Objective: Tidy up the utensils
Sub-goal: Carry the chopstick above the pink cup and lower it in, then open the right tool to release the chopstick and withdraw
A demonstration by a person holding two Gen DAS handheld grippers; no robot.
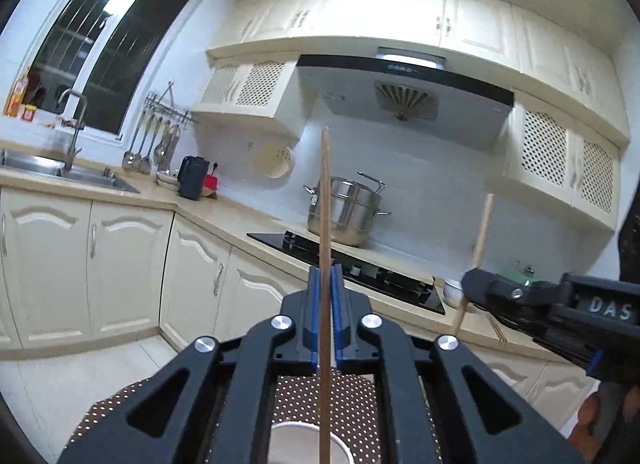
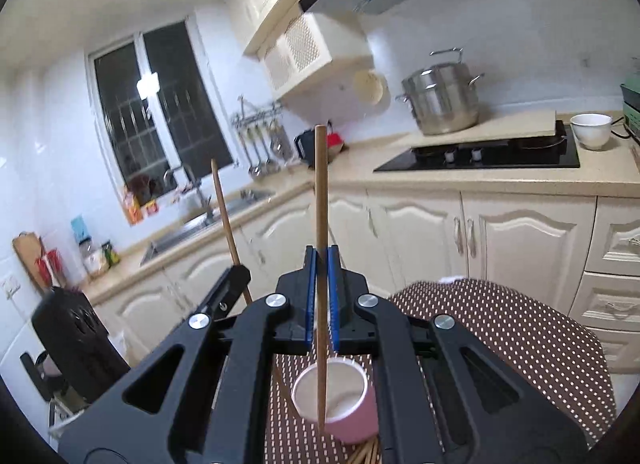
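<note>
My left gripper is shut on an upright wooden chopstick, whose lower end hangs over a white-lined cup. At the right of the left wrist view, the right gripper holds a second chopstick. In the right wrist view, my right gripper is shut on its chopstick, with the tip pointing into the pink cup. The left gripper shows at the left with its chopstick. Several loose chopsticks lie beside the cup.
The cup stands on a brown polka-dot tablecloth. Beyond it runs a counter with a black hob, a steel pot and a white bowl. A sink and hanging ladles are at the left.
</note>
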